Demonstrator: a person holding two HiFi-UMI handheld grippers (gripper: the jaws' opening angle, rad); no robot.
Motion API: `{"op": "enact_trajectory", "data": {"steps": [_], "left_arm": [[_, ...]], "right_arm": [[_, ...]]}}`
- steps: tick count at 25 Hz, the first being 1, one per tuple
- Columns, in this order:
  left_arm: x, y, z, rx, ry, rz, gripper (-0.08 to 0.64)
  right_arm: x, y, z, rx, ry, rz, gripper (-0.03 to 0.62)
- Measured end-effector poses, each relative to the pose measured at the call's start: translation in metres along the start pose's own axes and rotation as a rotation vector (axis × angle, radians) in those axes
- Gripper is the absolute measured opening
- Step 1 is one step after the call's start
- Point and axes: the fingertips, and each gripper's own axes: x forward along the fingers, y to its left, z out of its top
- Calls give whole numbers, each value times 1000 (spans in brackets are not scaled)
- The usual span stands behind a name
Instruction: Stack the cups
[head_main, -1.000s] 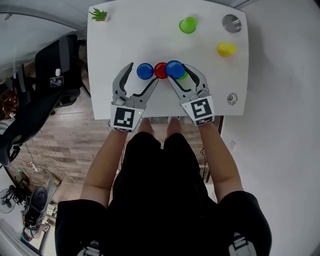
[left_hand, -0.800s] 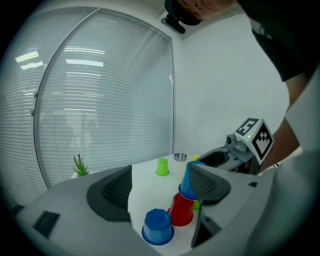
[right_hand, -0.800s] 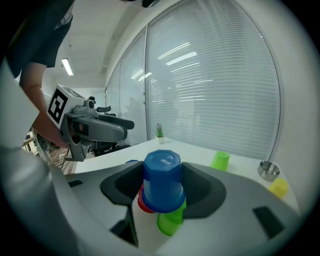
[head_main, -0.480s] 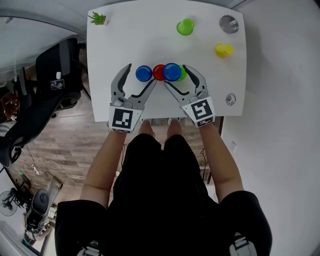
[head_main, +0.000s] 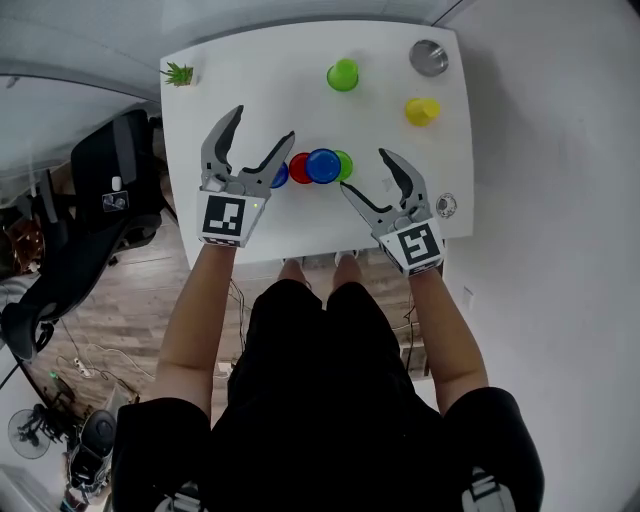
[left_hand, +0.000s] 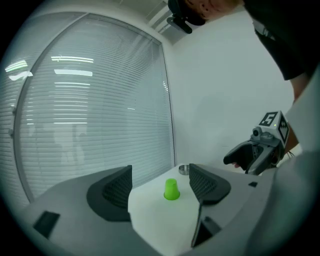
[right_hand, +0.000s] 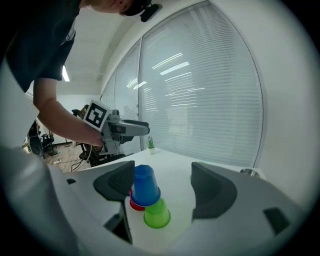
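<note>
Right hand-held gripper (head_main: 363, 170) withdrew, jaws opening empty, cups (head_main: 322, 166) ahead.

The white rectangular table (head_main: 250, 100) bears a potted plant (head_main: 178, 73) far left, a green plastic cup (head_main: 342, 74), a round metal dish (head_main: 429, 57) far right, a yellow plastic cup (head_main: 421, 111) and 4 clustered cups (head_main: 322, 165) centrally.

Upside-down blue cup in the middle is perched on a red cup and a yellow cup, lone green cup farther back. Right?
The blue cup is perched on a red cup and a green cup, not a yellow one; the right gripper view shows it. The yellow cup stands apart on the right in the head view. The lone green cup farther back is correct.
</note>
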Motion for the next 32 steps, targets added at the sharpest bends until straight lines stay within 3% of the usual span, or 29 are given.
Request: {"op": "enact_trajectory", "data": {"steps": [7, 15, 22, 32], "left_arm": [[86, 5, -23, 38, 63, -214, 368], [150, -6, -47, 26, 57, -325, 368], [180, -15, -91, 26, 121, -416, 367], [219, -42, -122, 74, 172, -524, 367]], "right_arm": [[4, -36, -4, 25, -13, -88, 357], [34, -86, -15, 96, -57, -204, 357], [61, -114, -34, 117, -51, -232, 357], [69, -128, -54, 173, -56, -246, 356]]}}
